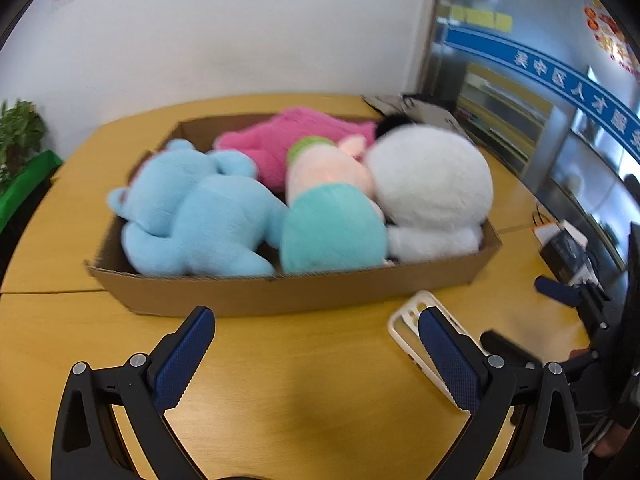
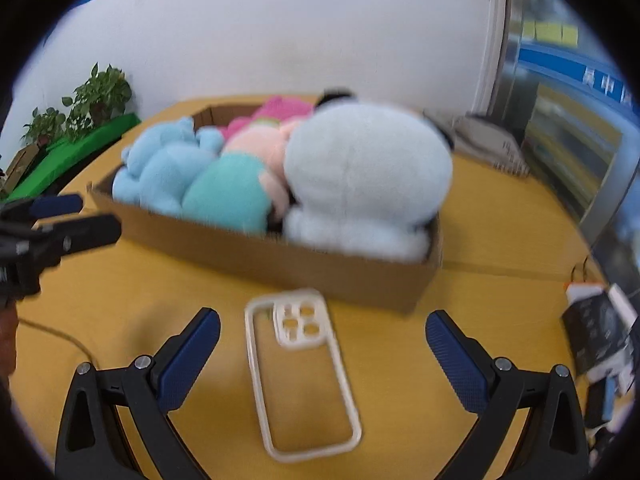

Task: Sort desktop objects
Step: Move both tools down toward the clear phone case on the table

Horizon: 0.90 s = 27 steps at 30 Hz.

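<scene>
Phone case [image 2: 301, 376] lies flat on the worktop [image 2: 460, 280] between my right gripper [image 2: 323, 354] fingers, spread wide, empty. Left gripper [image 1: 316, 354] likewise wide, empty, case just beside it. Risk: thin flat rim, pads may skid off. Cardboard box [image 2: 280, 258] beyond, crowded with plush toys [image 2: 360, 176].

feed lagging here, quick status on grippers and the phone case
Left gripper open, empty. Right gripper open, phone case flat on table between its fingers, untouched. Cardboard box of plush toys just behind; nothing blocking.
</scene>
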Tool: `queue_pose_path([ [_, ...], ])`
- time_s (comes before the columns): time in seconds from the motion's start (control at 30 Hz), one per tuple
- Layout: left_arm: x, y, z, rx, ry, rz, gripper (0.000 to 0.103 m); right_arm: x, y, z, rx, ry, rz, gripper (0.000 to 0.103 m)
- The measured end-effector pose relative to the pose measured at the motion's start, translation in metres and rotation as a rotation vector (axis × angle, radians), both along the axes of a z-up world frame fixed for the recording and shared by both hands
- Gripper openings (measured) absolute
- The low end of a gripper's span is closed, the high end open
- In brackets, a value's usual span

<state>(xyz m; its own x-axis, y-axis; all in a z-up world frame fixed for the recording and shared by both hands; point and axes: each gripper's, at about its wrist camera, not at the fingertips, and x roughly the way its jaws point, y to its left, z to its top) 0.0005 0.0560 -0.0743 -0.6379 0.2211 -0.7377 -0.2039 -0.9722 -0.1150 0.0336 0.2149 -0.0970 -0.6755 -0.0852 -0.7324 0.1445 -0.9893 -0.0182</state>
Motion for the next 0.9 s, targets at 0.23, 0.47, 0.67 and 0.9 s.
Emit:
queue_pose_path([
  [0.23, -0.012, 0.043, -0.04, -0.019, -0.099, -0.141, 0.103, 0.016, 0.043, -0.056, -0.057, -0.17, -0.08, 0.103],
  [0.47, -0.029, 0.068, -0.061, -0.016, -0.163, -0.233, 0.081, 0.02, 0.056, -0.075, -0.06, -0.224, -0.09, 0.085],
  [0.67, -0.035, 0.078, -0.075, -0.043, -0.197, -0.266, 0.066, 0.024, 0.054, -0.072, -0.045, -0.207, -0.054, 0.064],
  [0.9, -0.041, 0.086, -0.081, -0.047, -0.215, -0.299, 0.042, 0.033, 0.04, -0.073, -0.029, -0.186, 0.09, 0.034],
])
